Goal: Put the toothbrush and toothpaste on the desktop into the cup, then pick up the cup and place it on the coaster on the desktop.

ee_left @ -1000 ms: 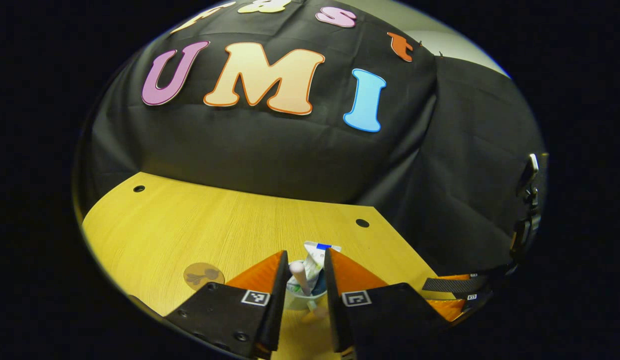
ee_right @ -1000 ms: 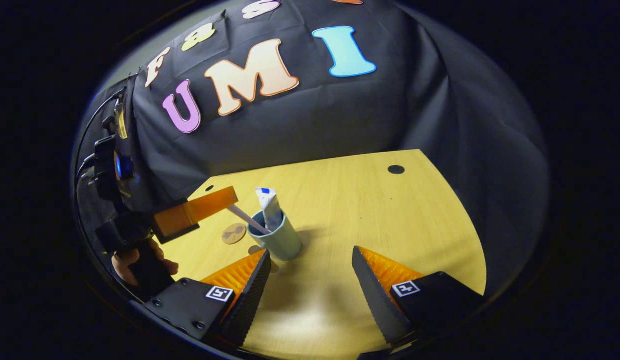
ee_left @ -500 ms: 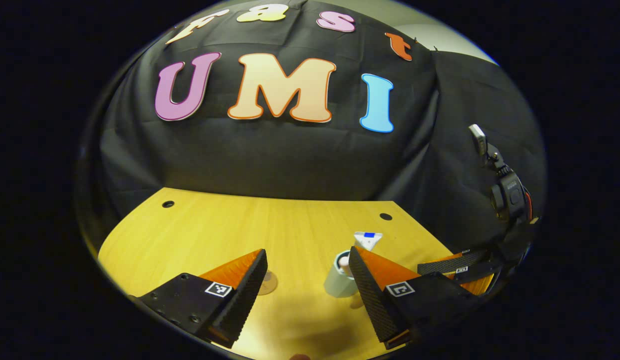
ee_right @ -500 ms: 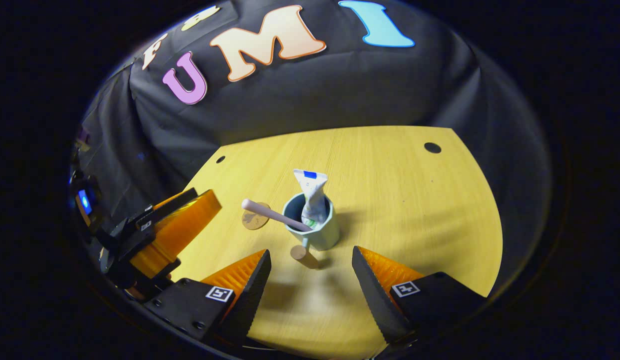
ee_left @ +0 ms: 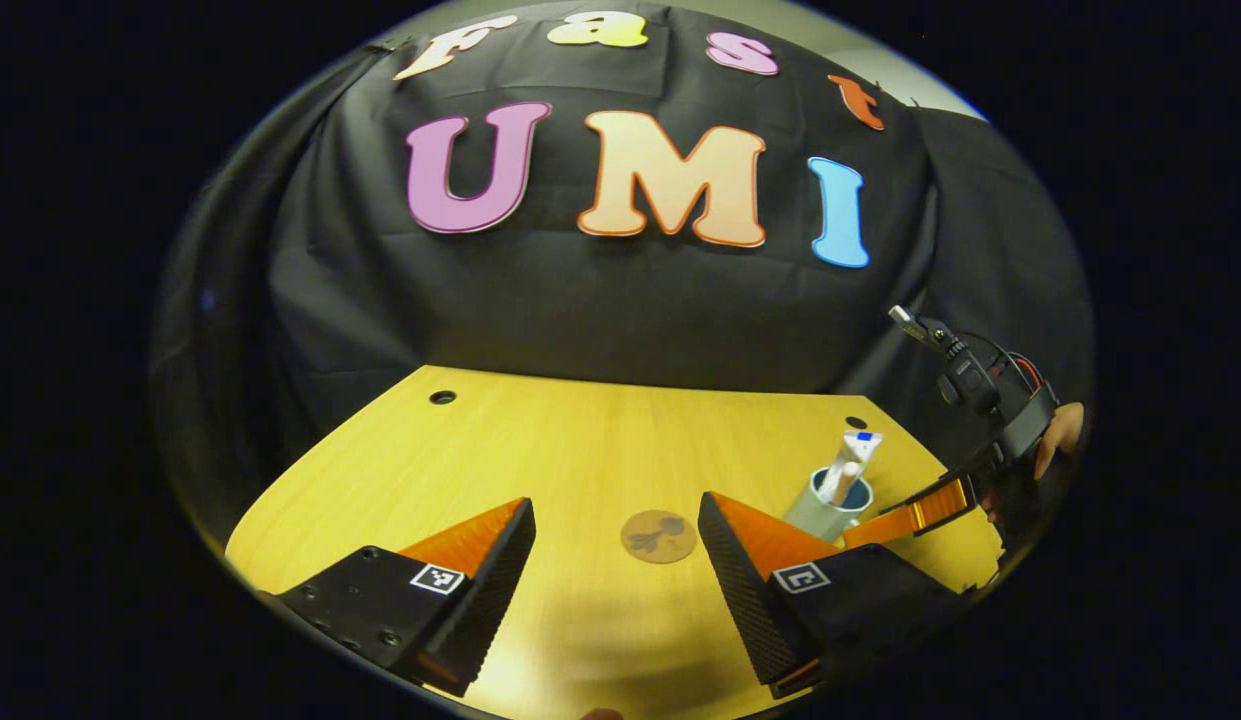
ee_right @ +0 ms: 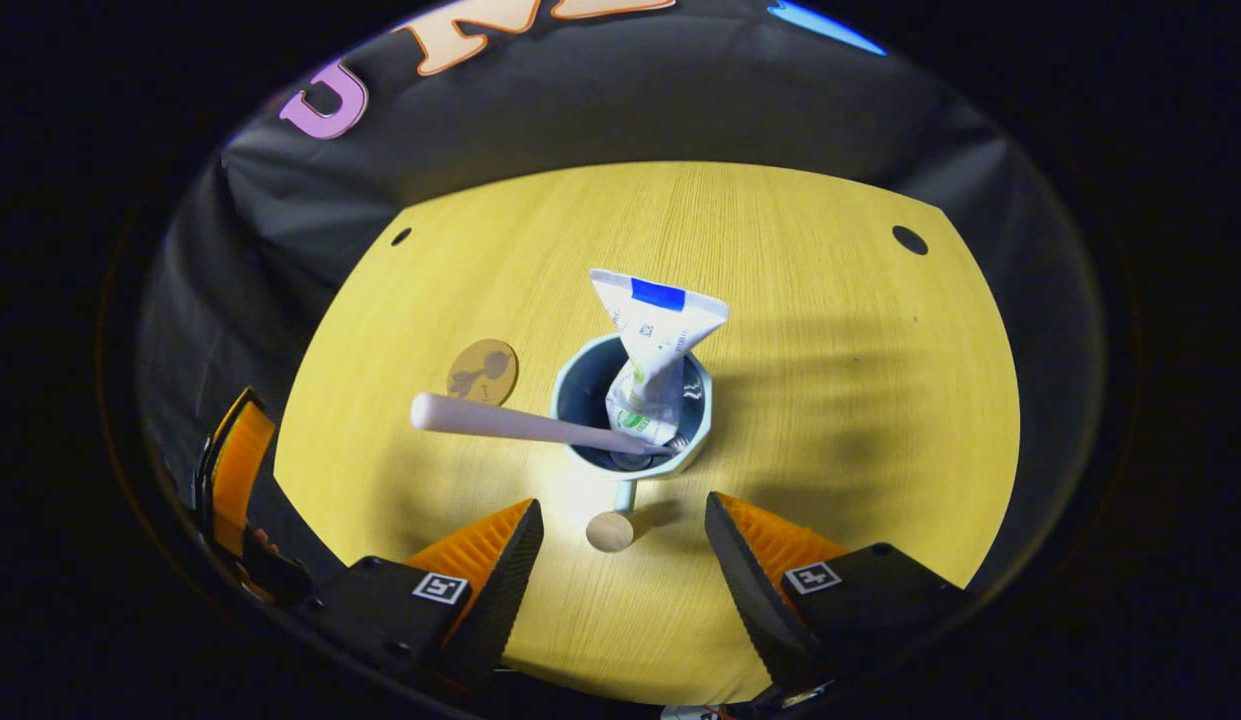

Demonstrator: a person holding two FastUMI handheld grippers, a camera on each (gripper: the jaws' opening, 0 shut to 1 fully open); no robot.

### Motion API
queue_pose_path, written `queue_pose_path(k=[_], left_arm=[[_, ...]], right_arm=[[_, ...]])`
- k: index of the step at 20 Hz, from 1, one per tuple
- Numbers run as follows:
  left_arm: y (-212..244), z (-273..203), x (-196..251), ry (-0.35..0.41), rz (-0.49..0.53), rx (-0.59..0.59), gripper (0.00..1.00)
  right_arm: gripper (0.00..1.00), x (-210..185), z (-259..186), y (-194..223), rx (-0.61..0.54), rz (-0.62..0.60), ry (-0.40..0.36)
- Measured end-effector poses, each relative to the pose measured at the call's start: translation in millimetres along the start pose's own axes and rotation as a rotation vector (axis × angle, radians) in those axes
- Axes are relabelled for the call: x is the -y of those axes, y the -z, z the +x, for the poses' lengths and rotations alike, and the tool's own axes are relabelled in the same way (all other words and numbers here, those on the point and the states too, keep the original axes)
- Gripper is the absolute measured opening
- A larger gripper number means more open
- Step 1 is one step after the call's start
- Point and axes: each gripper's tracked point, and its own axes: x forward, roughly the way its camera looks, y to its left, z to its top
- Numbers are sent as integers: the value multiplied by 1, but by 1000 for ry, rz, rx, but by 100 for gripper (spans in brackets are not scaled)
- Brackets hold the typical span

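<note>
A pale blue cup (ee_right: 632,410) stands upright on the yellow desktop (ee_right: 830,420), its handle knob (ee_right: 610,530) pointing toward me. Inside it lean a white toothpaste tube (ee_right: 652,355) and a pale toothbrush (ee_right: 510,422) whose handle sticks out to the left. My right gripper (ee_right: 622,560) hovers open just above and in front of the cup, the knob between its fingers' line. A round brown coaster (ee_right: 482,370) lies left of the cup. My left gripper (ee_left: 615,575) is open and holds nothing, with the coaster (ee_left: 658,536) ahead of it and the cup (ee_left: 830,505) to its right.
The black cloth wall rises right behind the desktop (ee_left: 540,440). Small round holes (ee_right: 909,240) mark the desktop's far corners. In the left gripper view, a hand (ee_left: 1055,440) holds the other gripper beside the cup at the desk's right edge.
My left gripper let go of the toothbrush, opened and drew back to the left, away from the cup. My right gripper moved in closer and tilted down over the cup.
</note>
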Motion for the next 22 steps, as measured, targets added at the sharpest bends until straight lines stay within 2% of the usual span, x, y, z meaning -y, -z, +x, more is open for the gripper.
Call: queue_pose_path(k=[1, 2, 3, 4, 5, 6, 7, 8, 10, 11, 13, 16, 17, 18, 19, 20, 21, 22], left_arm=[[3, -3, -12, -18, -10, -6, 95], [5, -6, -22, -35, -19, -11, 95], [8, -8, -33, -52, -27, -17, 95], [10, -10, -42, -68, -33, -20, 95], [12, -12, -51, -83, -38, -20, 95], [11, -14, -58, -93, -43, -22, 95], [11, -17, -66, -107, -47, -23, 95], [11, -18, -72, -116, -50, -23, 95], [11, -20, -81, -133, -55, -22, 95], [11, -21, -84, -137, -56, -22, 95], [12, -20, -89, -140, -55, -22, 95], [9, -18, -89, -133, -61, -23, 95], [9, -16, -90, -130, -64, -23, 95], [10, -15, -91, -127, -65, -22, 95], [9, -14, -93, -124, -64, -22, 95], [8, -13, -92, -121, -62, -21, 95], [8, -11, -92, -117, -58, -20, 95], [7, -10, -93, -114, -55, -18, 95]], right_arm=[[99, 0, 6, -2, -19, -5, 10], [94, 0, 12, -1, -40, -18, 25], [99, 0, 18, -1, -56, -28, 34], [99, 0, 23, -2, -70, -36, 44], [94, 0, 29, -3, -81, -38, 46], [99, 0, 33, -1, -97, -40, 52], [91, 2, 38, 0, -110, -46, 63], [97, 6, 42, 1, -122, -51, 77], [94, 10, 50, 1, -135, -52, 97], [80, 14, 52, 1, -138, -54, 109], [68, 17, 54, 4, -151, -57, 116], [71, 18, 57, 12, -183, -89, 121], [54, 17, 57, 17, -200, -112, 125], [47, 16, 54, 14, -193, -134, 124], [33, 14, 57, 16, -190, -147, 125], [29, 11, 56, 18, -192, -151, 122], [32, 8, 56, 17, -186, -153, 119], [29, 4, 56, 16, -172, -154, 110]])
